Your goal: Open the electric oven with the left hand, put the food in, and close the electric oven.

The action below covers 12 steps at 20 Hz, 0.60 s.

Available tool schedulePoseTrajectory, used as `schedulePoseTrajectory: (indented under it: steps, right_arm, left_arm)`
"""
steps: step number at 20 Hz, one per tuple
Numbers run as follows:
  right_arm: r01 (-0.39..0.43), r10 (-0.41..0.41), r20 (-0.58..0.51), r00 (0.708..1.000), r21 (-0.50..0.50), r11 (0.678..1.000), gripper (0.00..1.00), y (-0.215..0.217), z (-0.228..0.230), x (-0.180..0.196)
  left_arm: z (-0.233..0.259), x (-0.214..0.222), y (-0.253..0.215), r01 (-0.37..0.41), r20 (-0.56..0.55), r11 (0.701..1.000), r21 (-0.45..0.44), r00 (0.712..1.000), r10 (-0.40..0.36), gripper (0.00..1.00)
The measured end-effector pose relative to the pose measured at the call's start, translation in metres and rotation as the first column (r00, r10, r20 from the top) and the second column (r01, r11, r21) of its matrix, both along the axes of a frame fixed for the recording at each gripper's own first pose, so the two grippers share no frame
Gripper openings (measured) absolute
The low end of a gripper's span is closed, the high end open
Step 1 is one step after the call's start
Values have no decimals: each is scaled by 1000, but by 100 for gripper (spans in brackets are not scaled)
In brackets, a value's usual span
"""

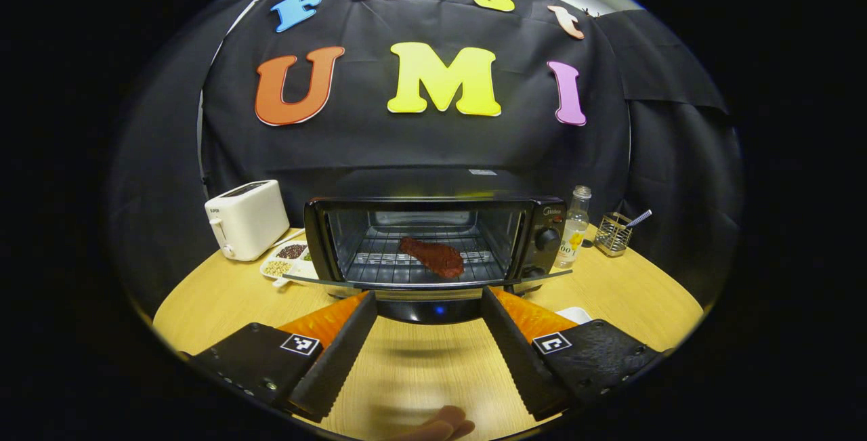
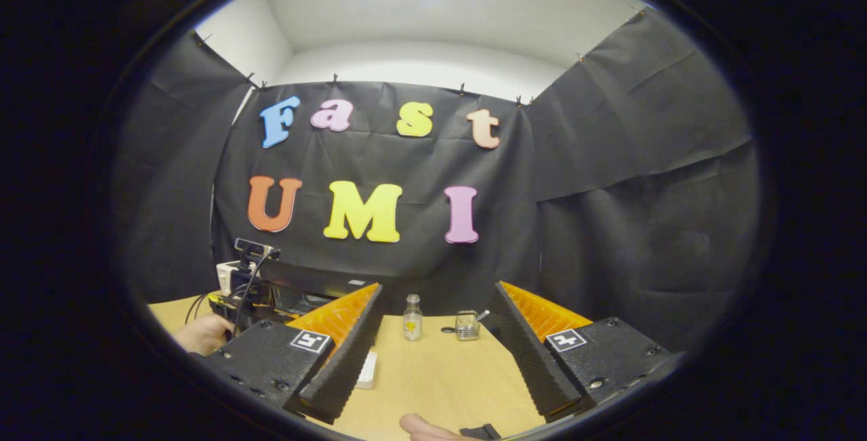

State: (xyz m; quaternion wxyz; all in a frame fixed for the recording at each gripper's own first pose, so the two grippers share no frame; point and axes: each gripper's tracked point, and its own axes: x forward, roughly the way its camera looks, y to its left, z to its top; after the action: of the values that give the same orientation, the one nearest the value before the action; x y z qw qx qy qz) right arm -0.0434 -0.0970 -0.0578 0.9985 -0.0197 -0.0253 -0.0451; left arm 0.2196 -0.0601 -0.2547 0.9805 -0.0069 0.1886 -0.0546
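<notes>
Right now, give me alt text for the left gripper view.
An electric oven stands on a wooden table, door down, with a piece of meat on its rack. The open left gripper faces it, beside a white toaster.

Oven (image 1: 433, 244) mid-table (image 1: 630, 292), door down, meat (image 1: 432, 256) on its rack, toaster (image 1: 246, 219) and tray (image 1: 290, 259) left, bottle (image 1: 574, 226) and basket (image 1: 614, 233) right

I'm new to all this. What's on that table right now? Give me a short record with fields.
oven: door folded down, open
food: reddish-brown piece lying on the rack inside
left gripper: open, holding nothing, facing the oven front
right gripper: open, holding nothing
toaster: white, left of the oven
sectioned tray: between toaster and oven
bottle: clear, right of the oven
wire holder: beyond the bottle
</notes>
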Motion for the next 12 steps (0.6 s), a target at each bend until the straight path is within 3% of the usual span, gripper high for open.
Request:
schedulePoseTrajectory:
  steps: [1, 2, 3, 5, 6, 7, 12]
  right_arm:
    - [-1, 1, 1, 1000, -1, 1000, 100, -1, -1, 0]
    - [-2, 2, 3, 1000, -1, 1000, 100, -1, 0, 0]
    - [-2, 2, 2, 1000, 3, 1000, 100, -1, 1, 0]
    - [-13, 13, 2, 1000, 11, 1000, 96, 1, 2, -1]
    - [-18, 18, 3, 1000, 15, 1000, 96, 2, 2, 0]
    - [-21, 21, 4, 1000, 20, 1000, 96, 4, 2, 1]
    - [-46, 46, -4, 999, 47, 998, 100, 9, -1, 7]
  left_arm:
    - [5, 5, 1, 2, 4, 1000, 19, 1000, -2, 98]
    - [11, 12, 2, 3, 21, 999, 38, 1000, -4, 89]
    - [14, 20, 0, 11, 24, 999, 46, 1000, -12, 98]
    - [17, 27, 0, 2, -13, 998, 57, 1000, -1, 98]
    - [15, 39, 1, -4, -14, 998, 62, 1000, 5, 89]
    - [21, 47, -2, 1, -3, 998, 60, 1000, -1, 96]
    - [39, 76, 19, -57, -7, 997, 46, 998, 57, 96]
